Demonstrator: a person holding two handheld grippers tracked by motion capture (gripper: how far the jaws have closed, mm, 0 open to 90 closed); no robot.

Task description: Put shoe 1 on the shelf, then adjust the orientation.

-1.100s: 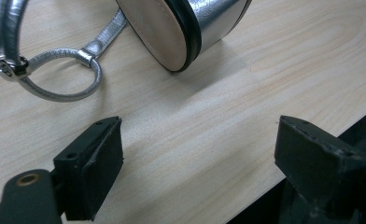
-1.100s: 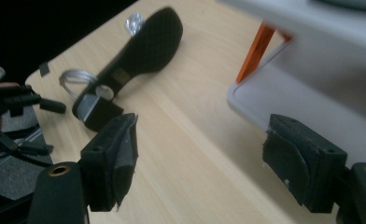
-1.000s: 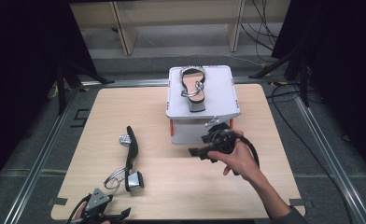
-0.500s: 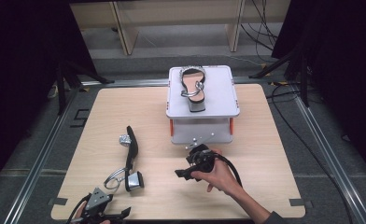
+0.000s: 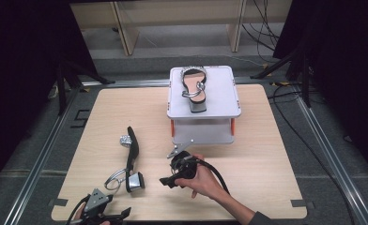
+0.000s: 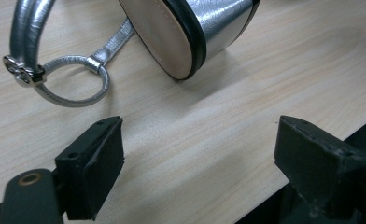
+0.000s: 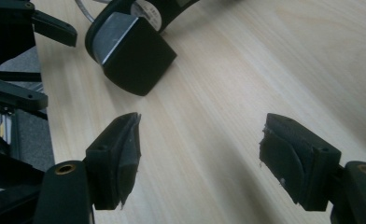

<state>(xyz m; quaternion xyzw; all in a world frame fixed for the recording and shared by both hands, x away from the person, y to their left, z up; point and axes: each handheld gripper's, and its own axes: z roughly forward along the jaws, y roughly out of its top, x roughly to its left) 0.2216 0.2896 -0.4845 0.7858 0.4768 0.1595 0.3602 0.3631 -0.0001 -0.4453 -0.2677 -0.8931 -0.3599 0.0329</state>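
The right gripper (image 5: 169,169) is on approach to the sandal (image 5: 131,159) lying on its side on the table (image 5: 266,154) at its nine o'clock — jaws wide, nothing between them. Next, it likely must close in on the heel and shut. The left gripper (image 5: 108,216) waits at six o'clock, also wide and empty. Its view shows the silver strap ring (image 6: 71,84) — the right gripper view shows the block heel (image 7: 132,53).

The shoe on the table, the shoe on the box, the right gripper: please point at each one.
Table shoe (image 5: 132,151), high view, on its sole.
Box shoe (image 5: 194,85), high view, on its insole.
Right gripper (image 7: 199,154), right gripper view, between its fingertips.
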